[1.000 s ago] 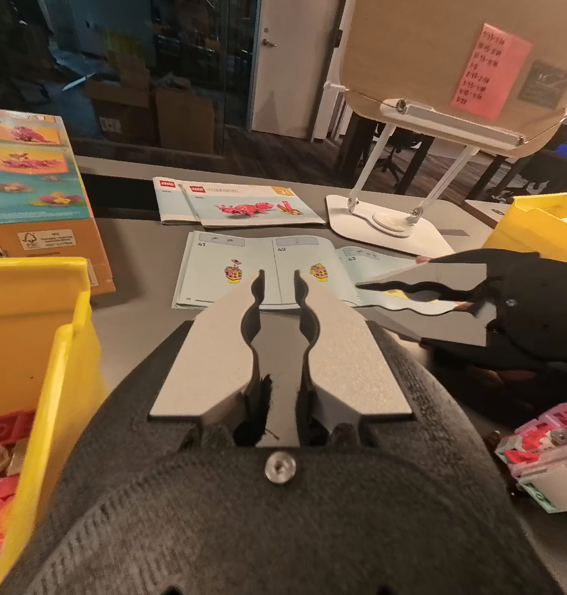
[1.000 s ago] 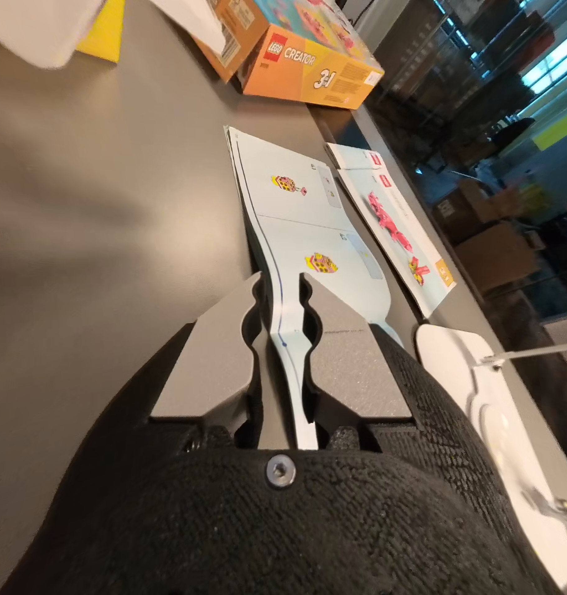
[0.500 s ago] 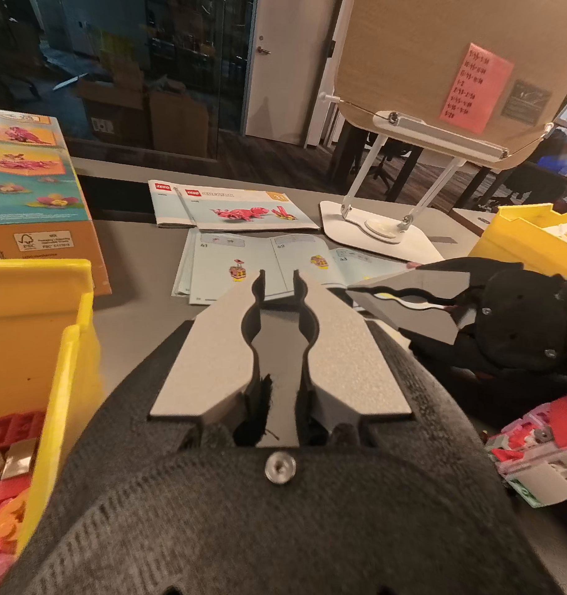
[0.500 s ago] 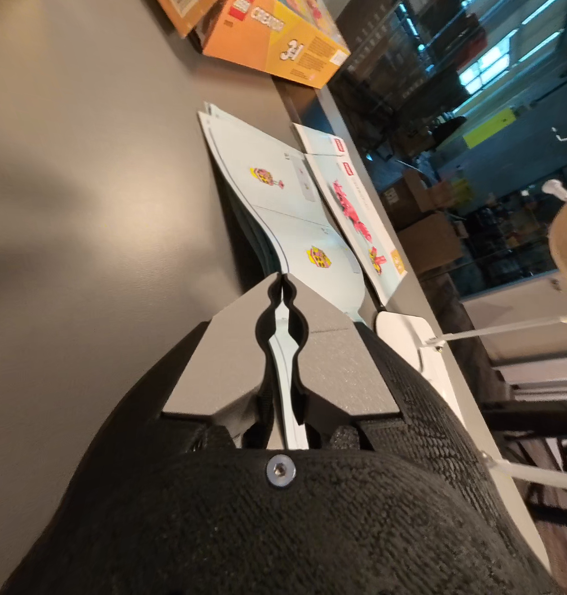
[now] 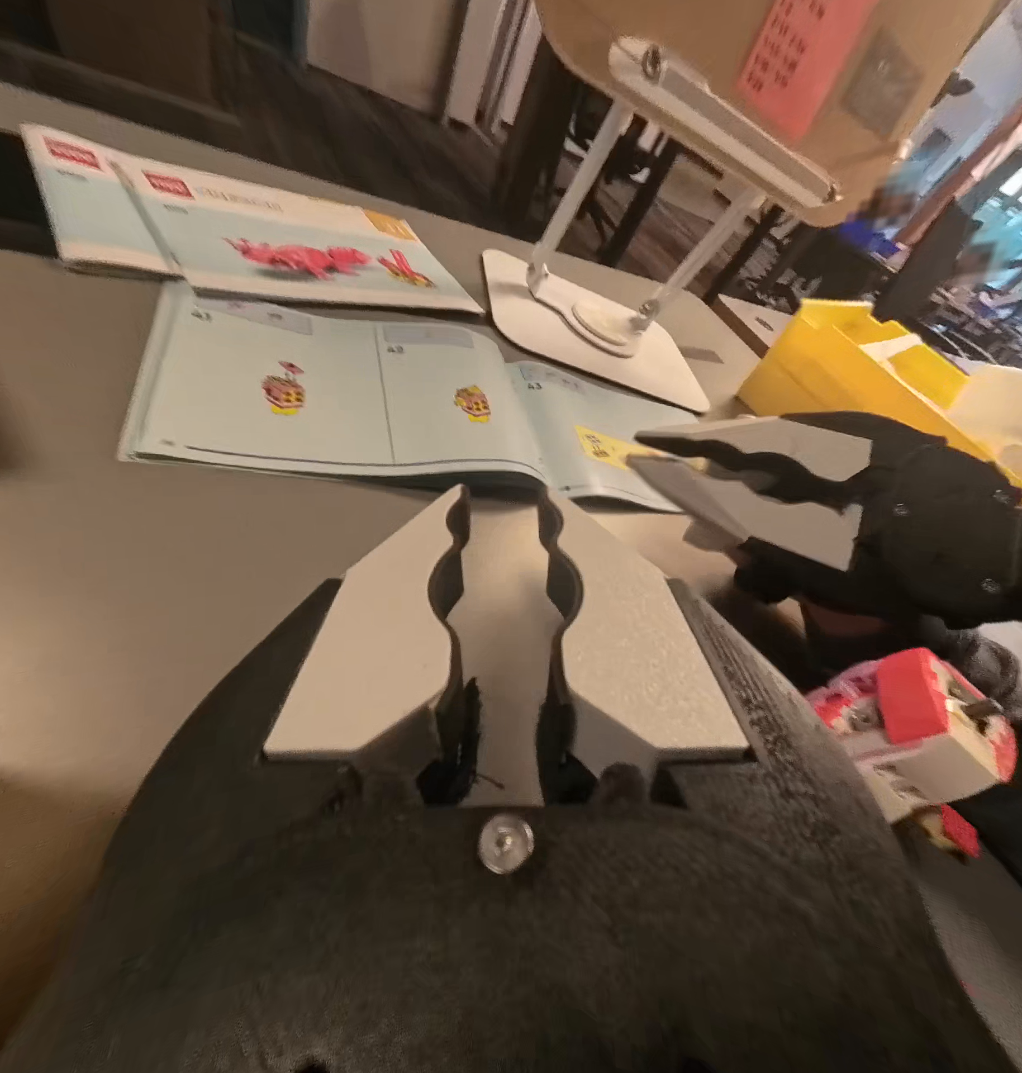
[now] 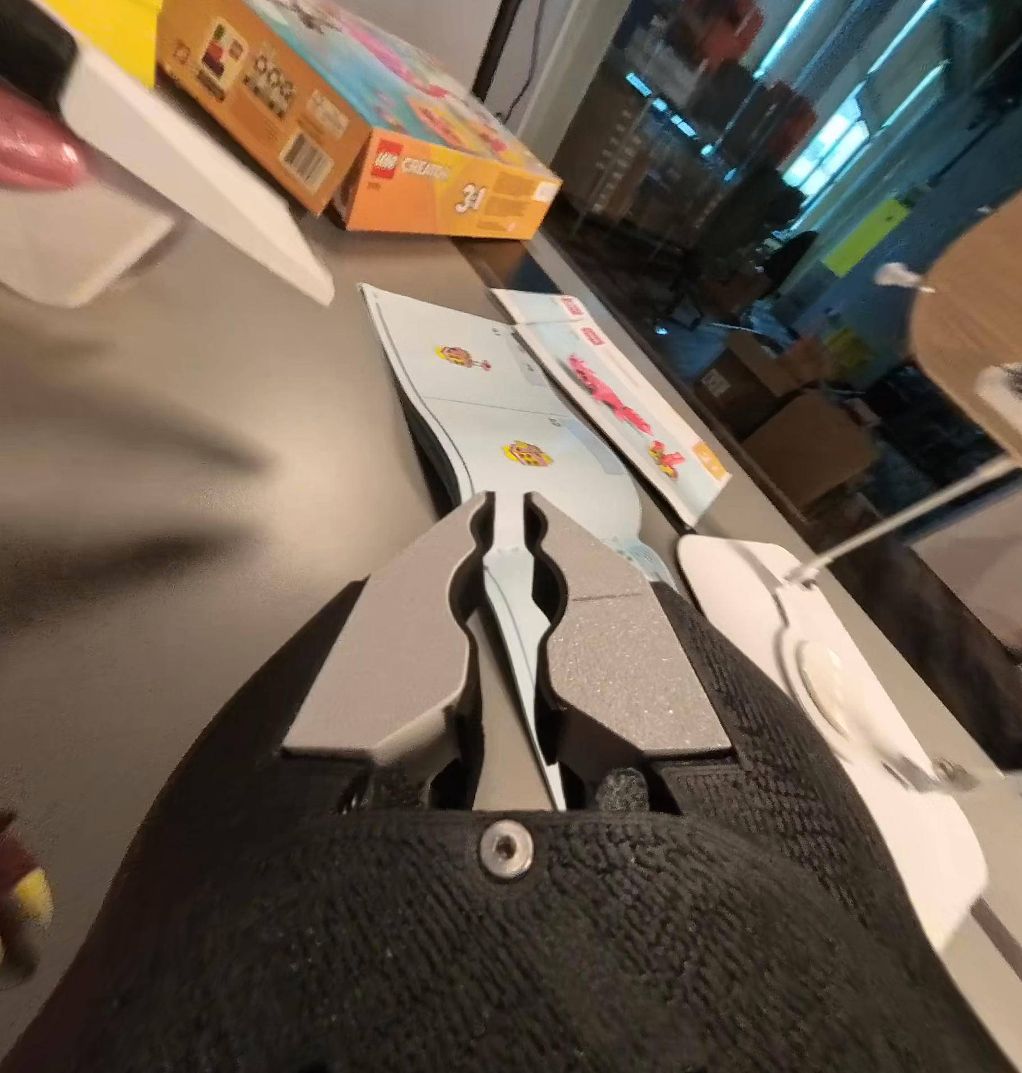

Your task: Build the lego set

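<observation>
The open pale-blue instruction booklet [image 5: 346, 400] lies flat at centre frame on the grey desk [image 5: 148, 580]. The right tool [image 6: 505, 505] has one page edge between its narrowly parted fingers, with a gap at each side; nothing is clamped. The left tool [image 5: 502, 499], jaws apart and empty, hovers just short of the booklet's near edge. Closed booklets [image 5: 299, 255], a white stand base [image 5: 613, 348] and a yellow plastic bin [image 5: 845, 360] lie beyond.

2 grippers: left [image 5: 502, 505], right [image 6: 507, 499]. 3 booklets: 1 open [image 5: 334, 406], 2 shut [image 5: 299, 244] [image 5: 84, 197]. 1 orange box [image 6: 439, 191]. 1 white stand [image 5: 589, 342]. 1 yellow bin [image 5: 845, 371]. 1 brick model [image 5: 926, 737].
</observation>
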`<state>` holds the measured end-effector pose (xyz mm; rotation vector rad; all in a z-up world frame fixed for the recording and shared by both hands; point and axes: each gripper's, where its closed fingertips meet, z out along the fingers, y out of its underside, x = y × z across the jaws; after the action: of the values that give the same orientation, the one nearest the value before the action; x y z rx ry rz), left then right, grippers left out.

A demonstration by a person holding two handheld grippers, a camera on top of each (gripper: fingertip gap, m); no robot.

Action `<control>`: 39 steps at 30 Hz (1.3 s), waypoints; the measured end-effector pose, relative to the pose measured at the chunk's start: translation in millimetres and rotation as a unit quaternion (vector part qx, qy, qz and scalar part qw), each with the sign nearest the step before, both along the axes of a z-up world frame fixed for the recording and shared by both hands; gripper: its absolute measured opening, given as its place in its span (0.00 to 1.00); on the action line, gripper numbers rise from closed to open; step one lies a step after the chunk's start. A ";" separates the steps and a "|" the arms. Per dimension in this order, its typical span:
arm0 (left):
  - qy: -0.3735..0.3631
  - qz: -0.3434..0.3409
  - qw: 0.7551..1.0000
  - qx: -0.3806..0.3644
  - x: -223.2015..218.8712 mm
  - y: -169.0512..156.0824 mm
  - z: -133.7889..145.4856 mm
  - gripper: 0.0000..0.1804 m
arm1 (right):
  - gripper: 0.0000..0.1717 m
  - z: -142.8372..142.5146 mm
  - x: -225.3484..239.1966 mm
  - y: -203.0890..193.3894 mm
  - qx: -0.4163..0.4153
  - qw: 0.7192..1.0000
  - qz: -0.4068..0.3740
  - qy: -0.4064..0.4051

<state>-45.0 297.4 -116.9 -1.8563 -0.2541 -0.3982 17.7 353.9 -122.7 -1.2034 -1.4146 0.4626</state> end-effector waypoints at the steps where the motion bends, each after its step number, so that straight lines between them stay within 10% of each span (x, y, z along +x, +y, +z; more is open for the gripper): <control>1: 0.012 0.013 1.000 0.009 -4.3 -0.5 3.3 0.12 | 0.08 -5.2 -9.4 -1.2 -0.001 1.000 0.010 -0.014; 17: 0.028 0.038 0.998 0.042 -16.8 -4.5 14.4 0.12 | 0.04 -24.0 -42.4 18.5 0.107 0.989 -0.024 -0.100; 39: 0.118 0.039 0.992 -0.019 -26.9 -10.4 4.4 0.17 | 0.00 -14.9 19.3 -0.9 0.024 0.998 -0.011 -0.058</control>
<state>-71.8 287.1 -112.5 -1.9044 -0.1724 -0.1186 37.0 353.0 -137.5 -1.2223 -1.5026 0.3468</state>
